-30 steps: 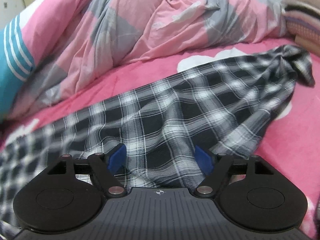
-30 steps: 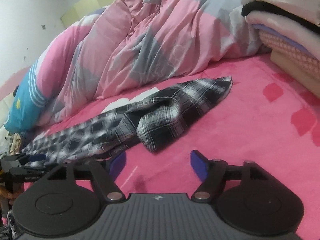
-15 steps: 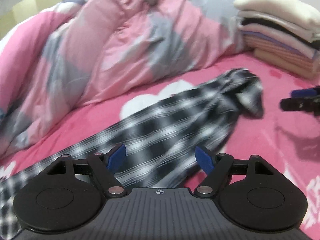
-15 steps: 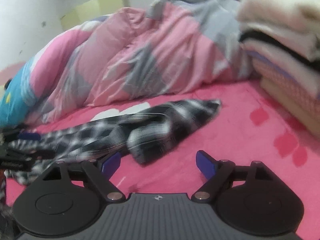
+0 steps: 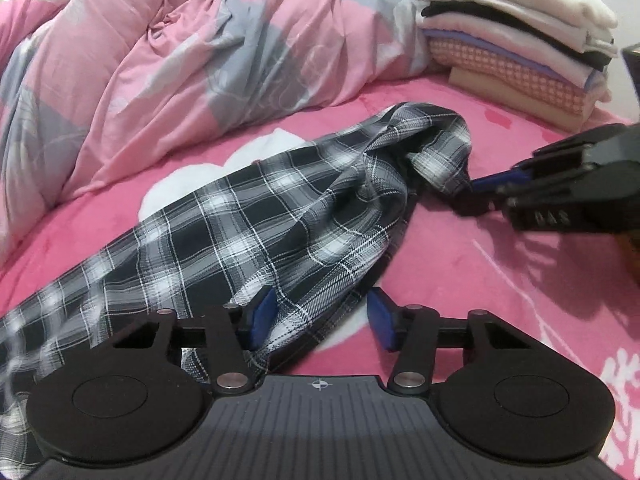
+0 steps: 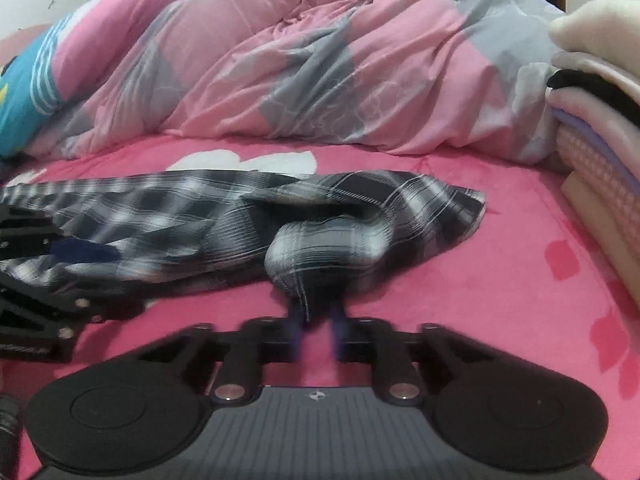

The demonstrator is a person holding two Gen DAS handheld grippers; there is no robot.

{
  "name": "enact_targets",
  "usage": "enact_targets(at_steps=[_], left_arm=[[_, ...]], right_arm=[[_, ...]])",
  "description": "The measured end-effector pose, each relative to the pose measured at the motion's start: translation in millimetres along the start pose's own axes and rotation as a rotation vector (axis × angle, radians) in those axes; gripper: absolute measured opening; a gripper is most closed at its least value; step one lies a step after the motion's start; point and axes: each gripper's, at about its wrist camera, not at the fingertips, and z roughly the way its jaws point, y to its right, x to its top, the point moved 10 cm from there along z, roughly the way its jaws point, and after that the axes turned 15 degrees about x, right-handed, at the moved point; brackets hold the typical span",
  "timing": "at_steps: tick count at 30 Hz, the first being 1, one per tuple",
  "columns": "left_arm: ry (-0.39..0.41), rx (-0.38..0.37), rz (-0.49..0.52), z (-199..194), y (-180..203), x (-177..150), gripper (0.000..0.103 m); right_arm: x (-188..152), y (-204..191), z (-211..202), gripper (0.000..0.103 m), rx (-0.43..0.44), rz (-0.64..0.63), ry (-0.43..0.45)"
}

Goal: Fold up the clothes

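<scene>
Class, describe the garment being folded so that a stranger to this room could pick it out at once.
Start from the pink bed cover, with a rumpled pink and grey quilt behind and a stack of folded clothes at the far right. The garment lies unfolded across the middle. It alone is black and white plaid.

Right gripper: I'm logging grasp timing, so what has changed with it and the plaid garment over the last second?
The right gripper moved in from open and closed on a fold at the plaid garment's end. The left gripper stayed open, cloth edge between its fingers. The folded stack and duvet stayed put.
</scene>
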Motion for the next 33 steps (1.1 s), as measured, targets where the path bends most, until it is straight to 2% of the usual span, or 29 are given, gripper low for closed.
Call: enact_targets(at_steps=[3,10,13,16,21,24,27,30,32,33], left_arm=[[0.004,-0.016,-0.010,-0.5,0.2,-0.3,0.049],[0.025,-0.048,0.018,-6.5,7.7,0.9,0.048],[0.031,-0.040,0.044,-7.4,11.1,0.4,0.048],[0.034,-0.035,0.065,-8.5,13.2,-0.5,0.048],[0.053,-0.030,0.115,-16.4,16.9,-2.1,0.048],[0.075,-0.025,0.166,-23.2,23.4,-5.1,0.048],[0.094,-0.005,0.233,-26.4,32.7,-9.1,0.043],[0.096,0.002,0.264,-25.8,40.1,-9.6,0.027],[0.093,0.003,0.267,-24.5,43.3,-9.3,0.009],[0.093,0.006,0.265,-24.1,44.2,-9.0,0.006]], right_arm=[[10.9,14.9,-11.5,0.001,-0.046,-0.031,0.009],[51.9,63.7,-69.9,0.001,-0.303,-0.197,0.077],[51.7,77.5,-72.5,0.001,-0.386,-0.244,0.061],[37.2,91.7,-73.2,0.001,-0.469,-0.233,0.039],[15.6,114.8,-98.2,0.001,-0.307,0.109,0.136],[1.8,124.8,-110.2,0.003,-0.139,0.379,0.201],[-15.9,127.4,-100.0,0.004,0.069,0.639,0.197],[-26.2,125.3,-80.9,0.004,0.138,0.751,0.160],[-24.2,126.1,-67.3,0.004,0.153,0.778,0.161],[-22.1,127.3,-59.3,0.004,0.174,0.807,0.173]])
